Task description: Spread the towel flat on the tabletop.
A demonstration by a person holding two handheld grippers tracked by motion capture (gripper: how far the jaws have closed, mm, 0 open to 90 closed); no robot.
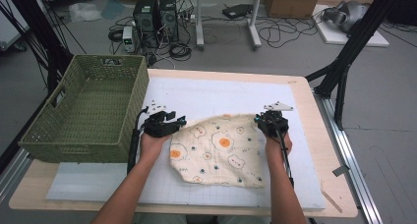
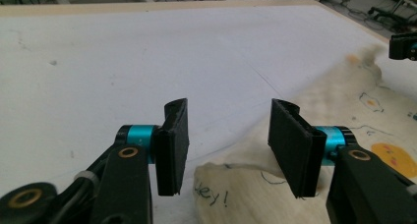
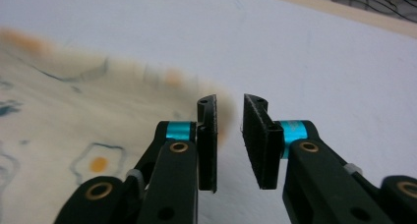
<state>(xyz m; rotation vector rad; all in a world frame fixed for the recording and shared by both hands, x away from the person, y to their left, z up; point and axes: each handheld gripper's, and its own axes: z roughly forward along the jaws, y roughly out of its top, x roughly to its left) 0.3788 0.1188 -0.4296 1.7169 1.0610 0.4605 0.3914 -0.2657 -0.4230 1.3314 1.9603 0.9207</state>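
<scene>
A cream cloth (image 1: 221,150) printed with fried eggs and little bears lies crumpled flat on the white mat (image 1: 221,94). My left gripper (image 1: 180,121) is at the cloth's upper left corner. In the left gripper view, the left gripper (image 2: 229,106) is open with the cloth corner (image 2: 236,189) lying low between its jaws. At the cloth's upper right corner is my right gripper (image 1: 262,120). The right gripper view has the right gripper (image 3: 231,100) open a narrow way over bare mat. There the blurred cloth edge (image 3: 74,111) is just left of its jaws.
A green woven basket (image 1: 74,148) stands at the table's left, close to my left hand. Several tiny dark bits (image 1: 157,106) lie on the mat behind the left gripper. The wooden table edge (image 1: 317,135) runs to the right of the mat.
</scene>
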